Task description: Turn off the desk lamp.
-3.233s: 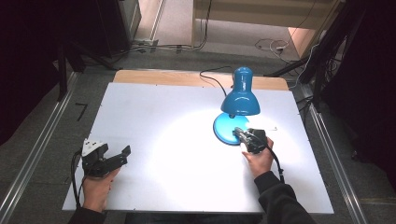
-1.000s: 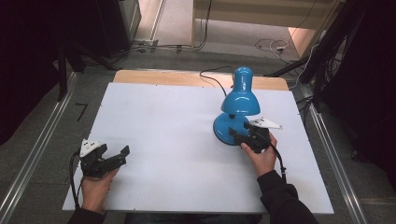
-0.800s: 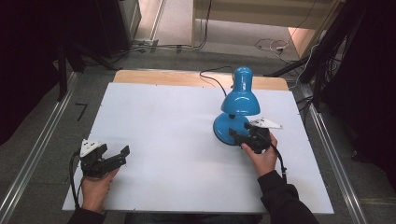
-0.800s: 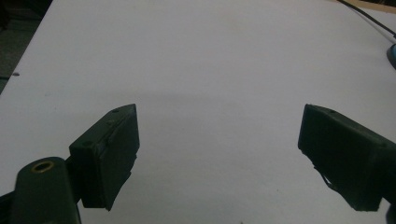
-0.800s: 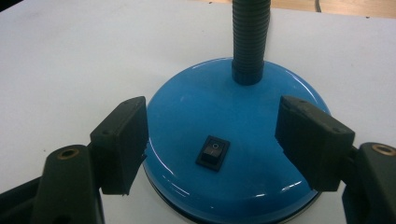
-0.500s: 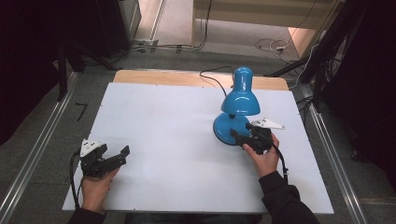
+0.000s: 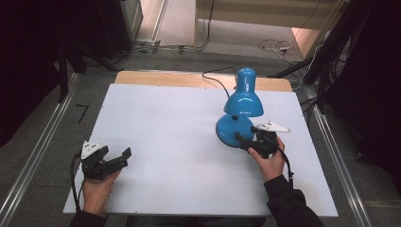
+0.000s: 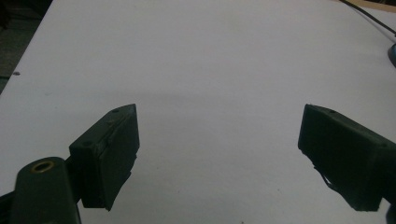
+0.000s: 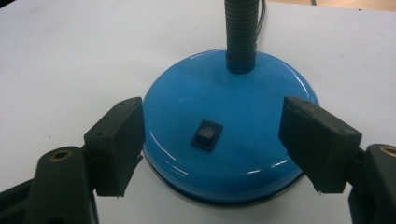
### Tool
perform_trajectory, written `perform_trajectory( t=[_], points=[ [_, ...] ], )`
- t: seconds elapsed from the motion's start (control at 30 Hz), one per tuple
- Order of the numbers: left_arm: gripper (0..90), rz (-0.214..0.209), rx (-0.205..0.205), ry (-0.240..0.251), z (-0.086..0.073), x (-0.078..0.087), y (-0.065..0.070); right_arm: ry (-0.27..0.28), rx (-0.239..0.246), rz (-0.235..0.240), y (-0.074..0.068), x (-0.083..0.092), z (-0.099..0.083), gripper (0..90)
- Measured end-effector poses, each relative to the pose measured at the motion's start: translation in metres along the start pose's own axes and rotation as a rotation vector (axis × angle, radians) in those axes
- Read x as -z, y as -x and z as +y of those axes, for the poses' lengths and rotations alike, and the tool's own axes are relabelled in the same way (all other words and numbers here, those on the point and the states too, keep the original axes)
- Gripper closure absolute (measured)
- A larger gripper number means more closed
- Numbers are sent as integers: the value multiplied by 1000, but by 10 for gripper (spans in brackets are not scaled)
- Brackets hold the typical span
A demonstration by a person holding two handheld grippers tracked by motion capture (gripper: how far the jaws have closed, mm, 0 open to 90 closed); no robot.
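Your right gripper (image 9: 210, 149) is spread wide, straddling the lamp base (image 9: 261, 93). Switch (image 9: 207, 134) sits dead centre, just ahead. Left gripper (image 7: 111, 163) is spread too, lower left.

One blue desk lamp (image 7: 242, 111), one rocker switch (image 9: 207, 134), one white table (image 7: 165, 123), two hand-held grippers, left (image 7: 113, 161) and right (image 7: 246, 140)
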State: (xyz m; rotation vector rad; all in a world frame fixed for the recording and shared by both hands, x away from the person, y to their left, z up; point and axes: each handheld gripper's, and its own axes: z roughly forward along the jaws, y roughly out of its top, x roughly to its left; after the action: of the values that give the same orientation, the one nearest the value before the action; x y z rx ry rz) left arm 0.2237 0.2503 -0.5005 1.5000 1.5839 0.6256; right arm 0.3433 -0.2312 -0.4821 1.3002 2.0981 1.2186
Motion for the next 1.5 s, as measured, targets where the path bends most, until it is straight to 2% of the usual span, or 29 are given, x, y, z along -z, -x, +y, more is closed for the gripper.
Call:
perform_trajectory(
  t=[1.5],
  points=[
    [131, 0, -1, 1, 0, 0, 0, 19, -15, 3, 11, 23, -8, 185]
  ],
)
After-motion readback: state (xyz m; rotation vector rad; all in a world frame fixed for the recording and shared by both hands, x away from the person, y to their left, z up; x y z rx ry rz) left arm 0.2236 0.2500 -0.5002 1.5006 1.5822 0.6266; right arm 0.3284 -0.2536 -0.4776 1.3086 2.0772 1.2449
